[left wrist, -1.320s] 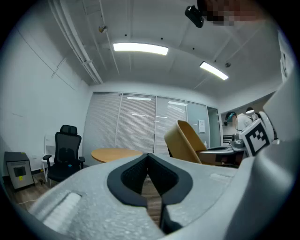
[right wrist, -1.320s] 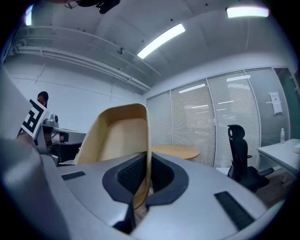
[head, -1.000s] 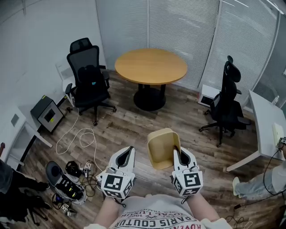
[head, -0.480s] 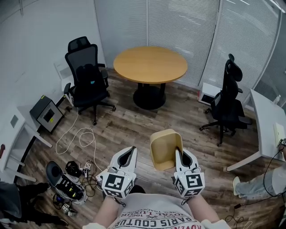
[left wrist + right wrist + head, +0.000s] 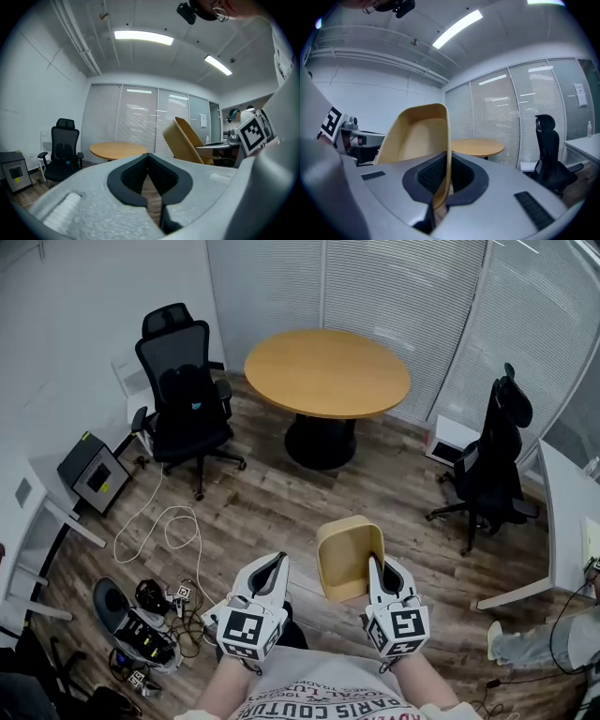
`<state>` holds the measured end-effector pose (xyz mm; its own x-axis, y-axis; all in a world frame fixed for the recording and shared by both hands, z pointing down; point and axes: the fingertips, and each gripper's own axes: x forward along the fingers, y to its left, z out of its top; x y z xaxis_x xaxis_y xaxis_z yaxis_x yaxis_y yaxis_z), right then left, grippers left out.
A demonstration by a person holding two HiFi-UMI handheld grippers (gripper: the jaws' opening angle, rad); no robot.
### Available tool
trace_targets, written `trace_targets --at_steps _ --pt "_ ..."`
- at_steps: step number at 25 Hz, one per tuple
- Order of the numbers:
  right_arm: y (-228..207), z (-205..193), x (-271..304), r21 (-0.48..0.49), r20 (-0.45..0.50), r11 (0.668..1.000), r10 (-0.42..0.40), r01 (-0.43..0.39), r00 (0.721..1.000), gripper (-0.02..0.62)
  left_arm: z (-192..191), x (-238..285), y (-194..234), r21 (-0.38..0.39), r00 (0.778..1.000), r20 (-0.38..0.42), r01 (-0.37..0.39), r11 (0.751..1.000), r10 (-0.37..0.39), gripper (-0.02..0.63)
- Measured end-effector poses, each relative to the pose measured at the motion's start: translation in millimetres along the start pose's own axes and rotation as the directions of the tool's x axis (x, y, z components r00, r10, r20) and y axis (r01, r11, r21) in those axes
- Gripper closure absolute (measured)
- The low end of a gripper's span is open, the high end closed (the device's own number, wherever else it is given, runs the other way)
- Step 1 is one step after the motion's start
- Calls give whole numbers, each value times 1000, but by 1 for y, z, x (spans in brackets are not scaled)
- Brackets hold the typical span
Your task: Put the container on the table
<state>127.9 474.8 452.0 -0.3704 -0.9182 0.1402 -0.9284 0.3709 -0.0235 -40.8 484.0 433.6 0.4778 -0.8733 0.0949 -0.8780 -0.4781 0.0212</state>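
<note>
We hold the right gripper (image 5: 373, 564) closed on one side wall of the tan plastic container (image 5: 345, 553); in the right gripper view the wall runs between the two dark pads, one pad inside the container and one outside, with the rim standing above the jaw tips. The container is off the ground, tilted, over the wood floor (image 5: 281, 502) just in front of us, its open side turned up and toward the left gripper (image 5: 270, 564). The left gripper sits beside it at approx. the same height, apart from the container and not touching it. Its jaws are together at the tips with nothing between them; only floor shows through the small gap behind the pads. The round table (image 5: 326, 371), wood top on a dark pedestal, stands well apart from the container, farther ahead by the closed blinds (image 5: 394, 287), and its top is bare. A black office chair (image 5: 183, 395) stands to the table's left and a second office chair (image 5: 497, 456) to its right. Loose cables (image 5: 159, 531) lie on the floor at left, and the edge of a white desk (image 5: 562, 512) shows at far right.
</note>
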Motion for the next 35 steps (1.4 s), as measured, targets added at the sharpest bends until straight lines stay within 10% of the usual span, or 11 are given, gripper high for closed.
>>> trace_targets --at_steps 22,35 --pt "-19 61 308 45 -30 995 -88 90 996 584 48 223 231 -2 992 -14 122 993 -122 600" --pt "-144 72 447 44 -28 999 27 -26 999 585 67 383 264 17 997 24 -77 997 77 600"
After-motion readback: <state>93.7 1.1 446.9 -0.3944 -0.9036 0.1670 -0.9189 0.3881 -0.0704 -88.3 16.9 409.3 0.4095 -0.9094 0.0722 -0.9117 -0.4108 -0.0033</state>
